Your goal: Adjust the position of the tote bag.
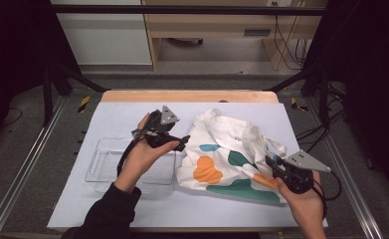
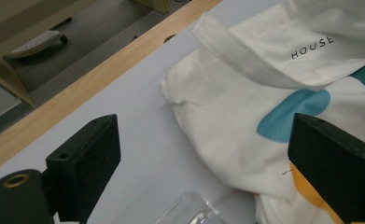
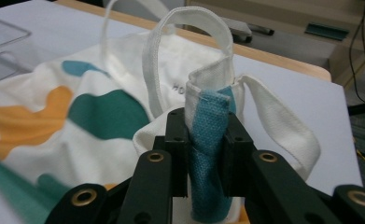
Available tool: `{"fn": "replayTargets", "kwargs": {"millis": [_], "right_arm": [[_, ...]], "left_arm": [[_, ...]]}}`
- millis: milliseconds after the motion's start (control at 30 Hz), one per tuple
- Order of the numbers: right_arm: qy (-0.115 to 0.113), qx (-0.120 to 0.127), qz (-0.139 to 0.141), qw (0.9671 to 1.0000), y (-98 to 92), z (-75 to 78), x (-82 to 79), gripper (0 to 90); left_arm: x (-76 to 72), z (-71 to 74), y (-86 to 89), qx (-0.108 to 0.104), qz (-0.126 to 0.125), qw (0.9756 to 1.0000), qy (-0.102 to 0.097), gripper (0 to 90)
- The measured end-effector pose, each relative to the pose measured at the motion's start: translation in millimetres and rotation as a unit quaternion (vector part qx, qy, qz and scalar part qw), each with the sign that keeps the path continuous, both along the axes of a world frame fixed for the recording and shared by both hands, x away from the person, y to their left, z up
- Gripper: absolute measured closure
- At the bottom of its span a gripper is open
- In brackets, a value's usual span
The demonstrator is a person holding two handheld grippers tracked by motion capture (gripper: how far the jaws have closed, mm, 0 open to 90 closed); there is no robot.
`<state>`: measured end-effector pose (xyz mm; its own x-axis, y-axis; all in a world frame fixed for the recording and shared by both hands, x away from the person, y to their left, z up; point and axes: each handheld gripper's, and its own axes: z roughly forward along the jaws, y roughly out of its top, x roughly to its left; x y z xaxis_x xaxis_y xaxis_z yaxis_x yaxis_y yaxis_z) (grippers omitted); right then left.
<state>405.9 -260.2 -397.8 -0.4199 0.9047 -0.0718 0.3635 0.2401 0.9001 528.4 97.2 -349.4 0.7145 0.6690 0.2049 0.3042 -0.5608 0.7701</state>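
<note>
A white cloth tote bag (image 1: 227,154) with orange, teal and blue patches lies crumpled on the right half of the table. My right gripper (image 1: 272,162) is at the bag's right edge. In the right gripper view its jaws (image 3: 206,123) are shut on a bunched fold of teal and white cloth, and the bag's handles (image 3: 152,70) arch up behind them. My left gripper (image 1: 182,142) hovers just left of the bag, pointing toward it. Its jaws (image 2: 208,154) stand wide open with nothing between them, over the bag's left edge (image 2: 227,121).
A clear plastic bin (image 1: 102,164) rests on the white table cover to the left of the bag, under my left forearm; its corner (image 2: 189,210) sits below the left jaws. The table's wooden far edge (image 1: 189,95) runs behind. Metal rails flank both sides.
</note>
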Motion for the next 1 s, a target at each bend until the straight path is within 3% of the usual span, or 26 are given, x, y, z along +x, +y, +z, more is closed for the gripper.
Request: {"fn": "replayTargets", "kwargs": {"millis": [33,133,233,300,333,367,400,667,733,767,800,833,867,900,1000], "right_arm": [[0.001,-0.003,0.021,0.9998,2.6,-2.9,-7.7,77.0],[0.001,-0.009,0.041,0.9991,4.6,-7.6,-16.6,76.9],[0.004,-0.011,0.052,0.9986,5.7,-12.3,-23.1,77.0],[0.004,-0.014,0.056,0.9983,5.1,-13.8,-25.6,77.0],[0.007,-0.011,0.062,0.998,3.0,-15.8,-28.6,77.1],[0.007,-0.007,0.065,0.9978,1.9,-16.9,-29.8,77.1],[0.009,-0.007,0.068,0.9976,1.2,-18.0,-30.8,77.2],[0.02,-0.021,0.095,0.9951,1.9,-22.5,-38.3,77.5],[0.025,-0.023,0.102,0.9942,0.5,-25.5,-41.3,77.6],[0.025,-0.023,0.102,0.9942,0.5,-25.5,-41.3,77.6],[0.027,-0.021,0.102,0.9942,-0.4,-26.0,-42.7,77.7],[0.028,-0.019,0.104,0.994,-2.7,-26.5,-44.2,77.7],[0.028,-0.019,0.104,0.994,-2.7,-26.5,-44.2,77.7],[0.031,-0.017,0.105,0.9939,-4.3,-26.9,-44.5,77.7],[0.03,-0.016,0.103,0.9941,-4.9,-26.7,-44.9,77.6]], "left_arm": [[6.0,1.5,-14.2,0.008,-0.005,1.0,-0.001,10.2],[13.2,3.1,-27.7,0.01,-0.009,0.9999,0.0,11.9],[25.3,7.8,-53.3,0.024,-0.018,0.9995,-0.008,15.3],[27.8,8.3,-59.9,0.027,-0.019,0.9994,-0.01,16.1],[33.0,8.3,-73.3,0.034,-0.024,0.9991,-0.011,18.1],[33.0,8.3,-73.3,0.034,-0.024,0.9991,-0.011,19.4],[37.9,7.9,-86.2,0.037,-0.027,0.9988,-0.018,19.9],[52.9,6.9,-116.8,0.066,-0.03,0.9971,-0.023,27.4],[56.1,4.9,-120.2,0.074,-0.025,0.9967,-0.018,41.3],[56.3,4.3,-120.5,0.079,-0.029,0.9963,-0.017,41.3],[55.8,4.4,-120.1,0.089,-0.025,0.9955,-0.02,48.8],[55.2,4.2,-118.8,0.097,-0.02,0.9947,-0.027,63.0],[54.4,4.6,-116.5,0.099,-0.02,0.9946,-0.024,63.0],[51.7,5.4,-110.2,0.087,-0.018,0.9958,-0.021,76.2],[45.1,5.5,-100.4,0.077,-0.02,0.9967,-0.018,83.8]]}}
